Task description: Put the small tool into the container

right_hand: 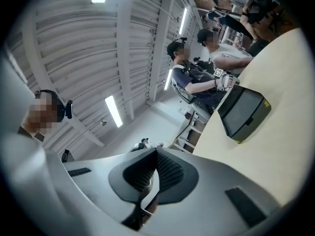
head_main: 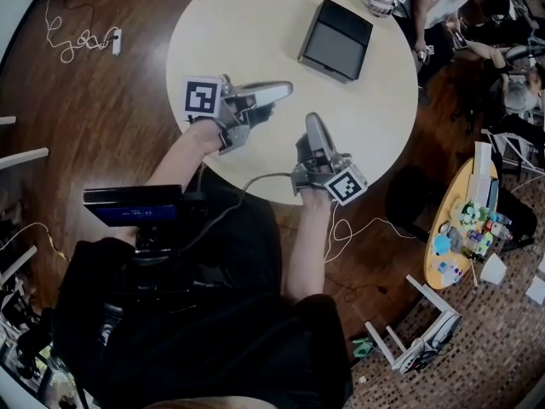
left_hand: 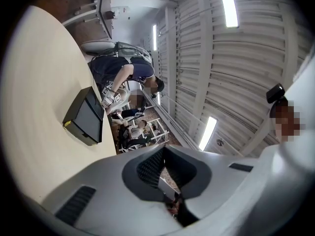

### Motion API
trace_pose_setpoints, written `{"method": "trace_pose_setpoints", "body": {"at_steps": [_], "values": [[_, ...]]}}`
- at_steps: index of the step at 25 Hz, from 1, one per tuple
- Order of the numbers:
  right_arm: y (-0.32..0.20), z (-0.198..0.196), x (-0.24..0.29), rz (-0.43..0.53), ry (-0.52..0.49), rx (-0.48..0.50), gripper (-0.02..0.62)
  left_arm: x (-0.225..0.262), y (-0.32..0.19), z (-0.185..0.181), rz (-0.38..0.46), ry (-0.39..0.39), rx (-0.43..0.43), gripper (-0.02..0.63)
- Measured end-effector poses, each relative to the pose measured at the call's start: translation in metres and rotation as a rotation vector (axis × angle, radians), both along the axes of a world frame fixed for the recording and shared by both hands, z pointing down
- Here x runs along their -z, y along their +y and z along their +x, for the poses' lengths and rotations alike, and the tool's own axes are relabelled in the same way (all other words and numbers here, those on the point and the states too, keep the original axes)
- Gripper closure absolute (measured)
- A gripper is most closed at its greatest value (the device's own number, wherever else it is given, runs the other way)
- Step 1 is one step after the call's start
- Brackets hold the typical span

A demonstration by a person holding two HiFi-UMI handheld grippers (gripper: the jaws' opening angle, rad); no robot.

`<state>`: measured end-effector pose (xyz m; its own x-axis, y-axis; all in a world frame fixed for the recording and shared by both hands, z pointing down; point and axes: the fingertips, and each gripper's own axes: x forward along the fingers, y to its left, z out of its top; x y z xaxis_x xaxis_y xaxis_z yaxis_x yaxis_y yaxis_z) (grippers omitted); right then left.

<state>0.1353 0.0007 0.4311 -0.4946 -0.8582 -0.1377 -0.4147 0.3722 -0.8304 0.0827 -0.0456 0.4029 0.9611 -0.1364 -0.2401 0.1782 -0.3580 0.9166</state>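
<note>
The container is a shallow black box (head_main: pixel 335 39) on the far side of the round cream table (head_main: pixel 255 24); it also shows as the black box (left_hand: pixel 86 117) in the left gripper view and the black box (right_hand: pixel 243 112) in the right gripper view. No small tool shows in any view. My left gripper (head_main: pixel 288 87) hovers over the table's near left part, tips toward the box, jaws together with nothing visible between them (left_hand: pixel 164 151). My right gripper (head_main: pixel 313 119) is raised over the near edge, shut and empty (right_hand: pixel 155 154). Both point slightly upward, at the ceiling.
Other people sit at the table's far right side (head_main: pixel 426 7), one reaching toward it with gripper gloves (right_hand: pixel 224 80). A small yellow table with toys (head_main: pixel 464 228) stands at the right on the floor. A white cable (head_main: pixel 77 39) lies on the wooden floor at the left.
</note>
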Motion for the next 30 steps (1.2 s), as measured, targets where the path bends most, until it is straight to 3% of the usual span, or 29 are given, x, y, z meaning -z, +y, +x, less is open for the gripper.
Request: {"method": "trace_pose_setpoints", "body": {"at_steps": [4,8,13,20,30], "values": [[0.008,-0.002,0.02,0.055,0.005,0.038,0.601,0.008,0.006,0.003,0.033,-0.013,0.018,0.609],[0.022,0.015,0.023,0.061,0.05,0.041,0.601,0.017,0.02,0.019,0.057,-0.02,0.023,0.609],[0.02,0.01,0.027,0.067,0.082,0.054,0.601,0.024,0.012,0.014,0.089,-0.038,0.034,0.609],[0.057,0.048,0.027,0.111,0.053,0.104,0.601,0.024,0.055,0.059,0.13,-0.095,0.047,0.609],[0.053,0.025,0.032,0.135,0.02,0.131,0.601,0.03,0.056,0.046,0.164,-0.128,0.043,0.609]]}}
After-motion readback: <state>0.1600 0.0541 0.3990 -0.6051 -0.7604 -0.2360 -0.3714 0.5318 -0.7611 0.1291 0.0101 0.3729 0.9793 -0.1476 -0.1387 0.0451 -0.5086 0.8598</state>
